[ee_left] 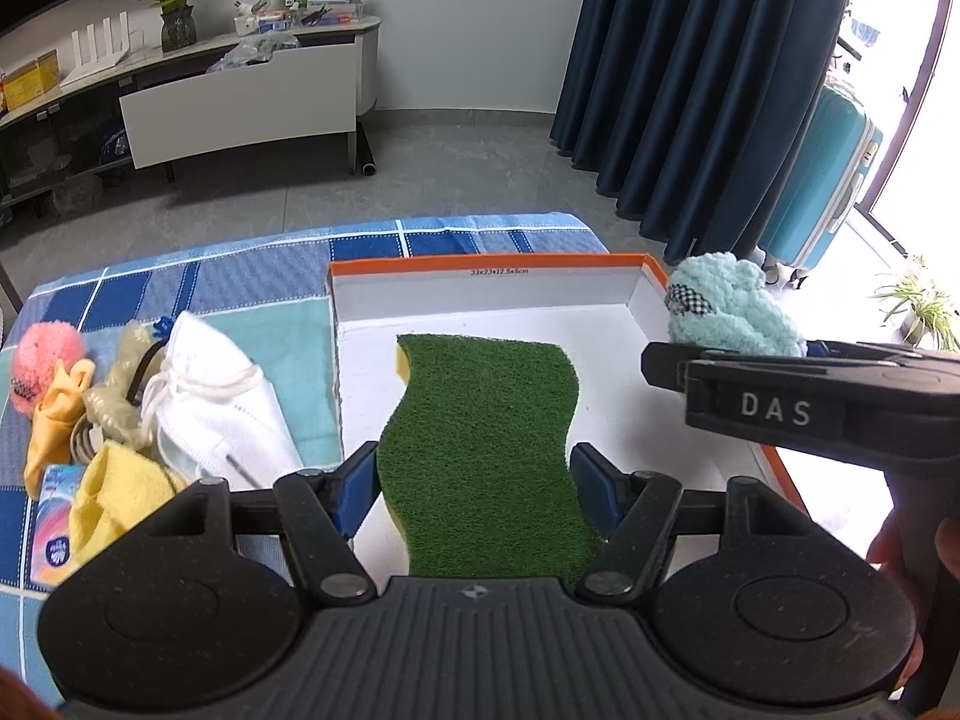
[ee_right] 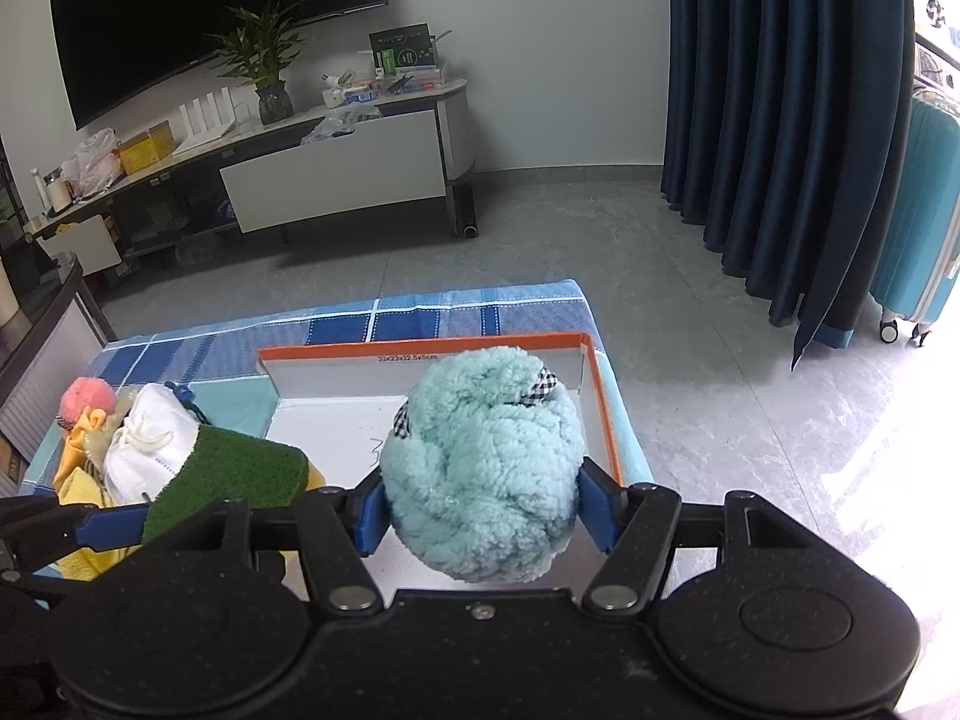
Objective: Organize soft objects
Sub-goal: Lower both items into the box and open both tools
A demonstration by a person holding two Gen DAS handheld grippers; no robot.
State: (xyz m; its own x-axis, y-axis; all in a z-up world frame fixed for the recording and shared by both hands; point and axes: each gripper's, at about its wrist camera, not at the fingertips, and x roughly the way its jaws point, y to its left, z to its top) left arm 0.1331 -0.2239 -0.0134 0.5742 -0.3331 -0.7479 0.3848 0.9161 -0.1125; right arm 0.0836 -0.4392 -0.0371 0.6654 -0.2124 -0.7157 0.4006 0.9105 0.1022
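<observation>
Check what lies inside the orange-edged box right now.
The orange-edged box shows only bare white floor. The green scouring sponge and blue fluffy toy are held over it, hiding parts of the floor beneath.

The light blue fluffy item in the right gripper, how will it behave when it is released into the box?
The fluffy blue item bulges around the right gripper, so it probably springs back when released. It looks light and bunched, likely landing softly in the box without rolling far.
</observation>
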